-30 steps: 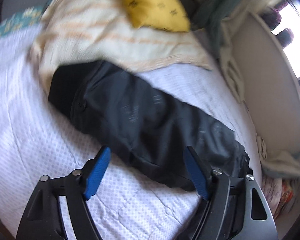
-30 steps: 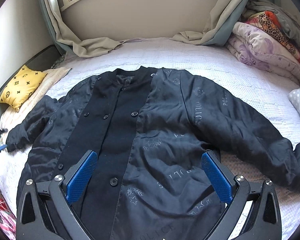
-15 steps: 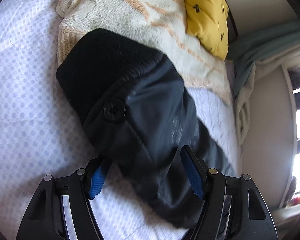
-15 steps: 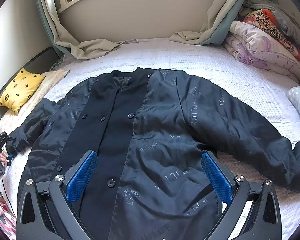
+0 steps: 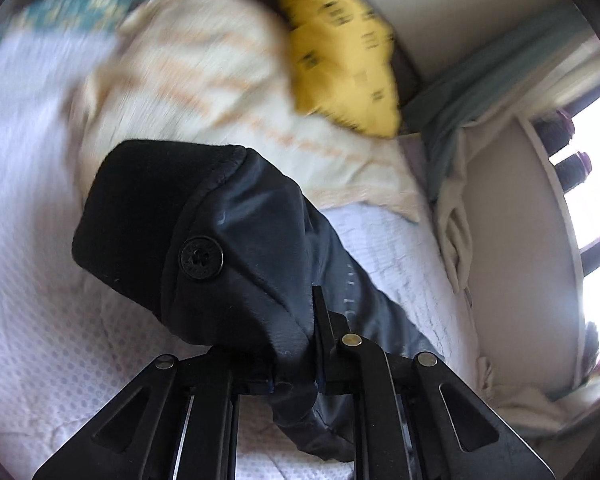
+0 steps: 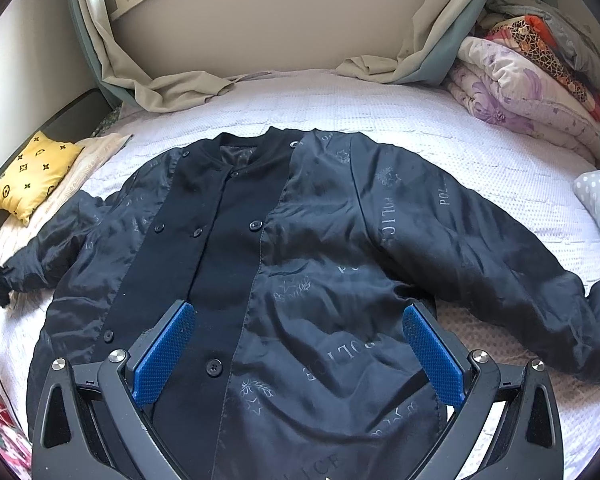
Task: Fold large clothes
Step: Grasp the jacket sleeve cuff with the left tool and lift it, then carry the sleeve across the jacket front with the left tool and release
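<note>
1. Gripping the cuff end of the jacket's sleeve (image 5: 236, 248), my left gripper (image 5: 296, 376) has its jaws pinched together on the dark fabric, which bunches between them and spills down past the fingers.
2. The sleeve's black knitted cuff (image 5: 140, 208) and one round black button (image 5: 201, 258) stand up in front of that gripper, above the white dotted bedspread (image 5: 40, 320).
3. Behind the cuff lie a cream blanket with orange stripes (image 5: 204, 80) and a yellow patterned cushion (image 5: 340, 60), both blurred, near the bed's head edge.
4. My right gripper (image 6: 300, 356) hangs over the lower front of the jacket with its blue pads (image 6: 162, 360) spread wide and nothing between them.
5. The black jacket (image 6: 320, 260) lies spread flat on its back across the middle of the bed (image 6: 500, 168), collar toward the far edge by the window wall, front buttoned, pale lettering printed over the shiny cloth.
6. Its one sleeve (image 6: 500, 264) stretches out toward the bed's right edge and lies flat there; the other runs to the left edge, where my left gripper shows small at the picture's border, touching the cuff.
7. Folded quilts (image 6: 520, 80) are stacked at the far right corner of the bed, and beige curtains (image 6: 160, 88) pool along the far edge.
</note>
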`<state>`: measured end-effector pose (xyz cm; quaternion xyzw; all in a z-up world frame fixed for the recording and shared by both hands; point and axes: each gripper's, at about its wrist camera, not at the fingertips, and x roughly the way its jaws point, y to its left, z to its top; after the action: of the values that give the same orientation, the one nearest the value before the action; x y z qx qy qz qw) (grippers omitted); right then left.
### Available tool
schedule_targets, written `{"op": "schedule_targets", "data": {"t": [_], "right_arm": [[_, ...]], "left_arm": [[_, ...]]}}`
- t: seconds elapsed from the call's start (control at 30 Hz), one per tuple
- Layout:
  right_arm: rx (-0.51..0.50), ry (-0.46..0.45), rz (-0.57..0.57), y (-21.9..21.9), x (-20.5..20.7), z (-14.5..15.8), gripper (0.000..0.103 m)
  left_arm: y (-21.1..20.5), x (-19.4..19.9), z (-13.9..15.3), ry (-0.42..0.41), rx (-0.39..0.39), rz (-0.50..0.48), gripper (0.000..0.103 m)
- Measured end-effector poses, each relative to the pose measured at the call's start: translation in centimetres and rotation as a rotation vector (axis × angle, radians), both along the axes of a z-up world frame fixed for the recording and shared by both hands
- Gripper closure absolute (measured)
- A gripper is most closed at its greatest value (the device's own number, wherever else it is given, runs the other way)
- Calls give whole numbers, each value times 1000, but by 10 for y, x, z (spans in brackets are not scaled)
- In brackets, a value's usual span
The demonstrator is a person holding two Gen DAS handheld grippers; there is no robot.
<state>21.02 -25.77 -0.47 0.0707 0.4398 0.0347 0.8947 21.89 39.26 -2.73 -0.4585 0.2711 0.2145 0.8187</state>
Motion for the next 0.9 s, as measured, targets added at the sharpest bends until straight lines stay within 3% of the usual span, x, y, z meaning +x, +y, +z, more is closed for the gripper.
{"op": "schedule_targets", "data": {"t": [0.17, 0.33, 0.43, 0.57, 0.9], "right_arm": [[-6, -12, -13, -4, -1, 4, 0], [-28, -20, -40, -8, -2, 6, 0], [-51, -31, -54, -10, -2, 6, 0], [-58, -33, -63, -12, -2, 7, 0], [-52, -30, -56, -10, -3, 7, 0]], "left_arm": [[-50, 7, 60, -38, 259, -81, 87], [-115, 18, 102, -125, 395, -207, 87], [-169, 26, 116, -175, 456, -341, 87], [-236, 40, 109, -171, 501, -505, 86], [-381, 59, 31, -27, 586, -853, 85]]}}
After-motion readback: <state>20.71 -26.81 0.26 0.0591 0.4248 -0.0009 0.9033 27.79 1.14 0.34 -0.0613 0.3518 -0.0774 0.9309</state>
